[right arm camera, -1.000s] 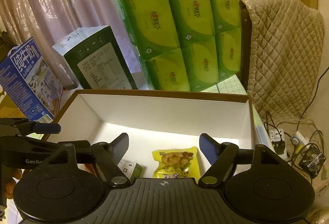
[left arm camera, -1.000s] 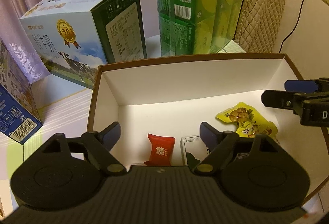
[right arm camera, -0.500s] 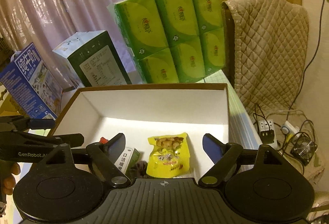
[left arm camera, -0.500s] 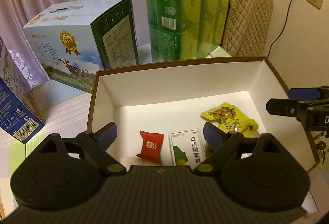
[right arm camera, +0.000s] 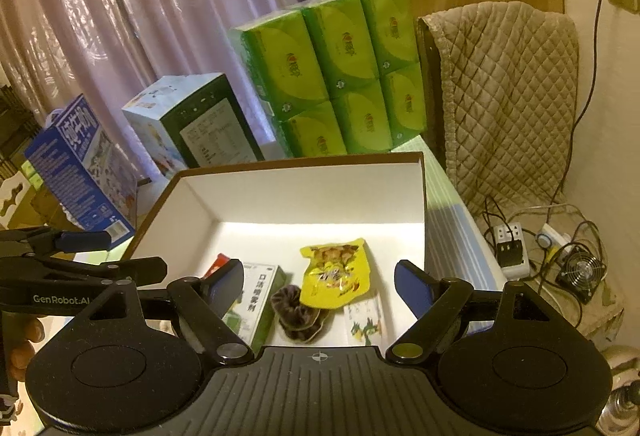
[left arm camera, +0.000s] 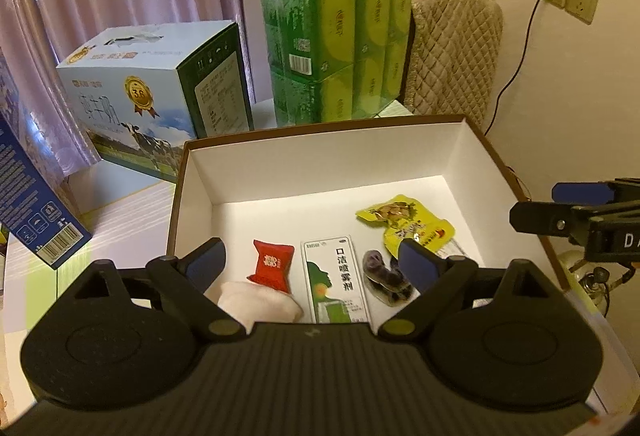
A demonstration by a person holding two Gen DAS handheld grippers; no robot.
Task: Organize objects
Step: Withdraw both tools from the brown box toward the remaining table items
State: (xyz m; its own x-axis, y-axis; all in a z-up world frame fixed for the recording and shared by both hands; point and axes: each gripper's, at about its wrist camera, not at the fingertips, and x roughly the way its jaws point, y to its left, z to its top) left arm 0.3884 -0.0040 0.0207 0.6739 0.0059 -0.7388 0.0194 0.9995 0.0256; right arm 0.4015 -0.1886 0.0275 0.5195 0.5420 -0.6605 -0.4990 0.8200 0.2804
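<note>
I held my left tongs [left arm camera: 312,260] and right tongs [right arm camera: 319,282] apart and empty over the white box [left arm camera: 320,160]; candy [left arm camera: 273,266], spray carton [left arm camera: 335,282], scrunchie [left arm camera: 386,278] and, at two o'clock, snack pouch [left arm camera: 408,222] already lay inside, sorting seemingly near done

Warm, dim indoor light is cast throughout; the white box floor [left arm camera: 320,212] is lit brightest, edges are bowed by fisheye distortion, and corners are vignetted black.

Matt white card lines the brown-edged box [left arm camera: 320,160]. Glossy foil on the yellow snack pouch [right arm camera: 335,272], shiny film around the green tissue packs [right arm camera: 340,76], fuzzy dark scrunchie [right arm camera: 296,314], and quilted beige cloth [right arm camera: 508,92] draped behind.
</note>
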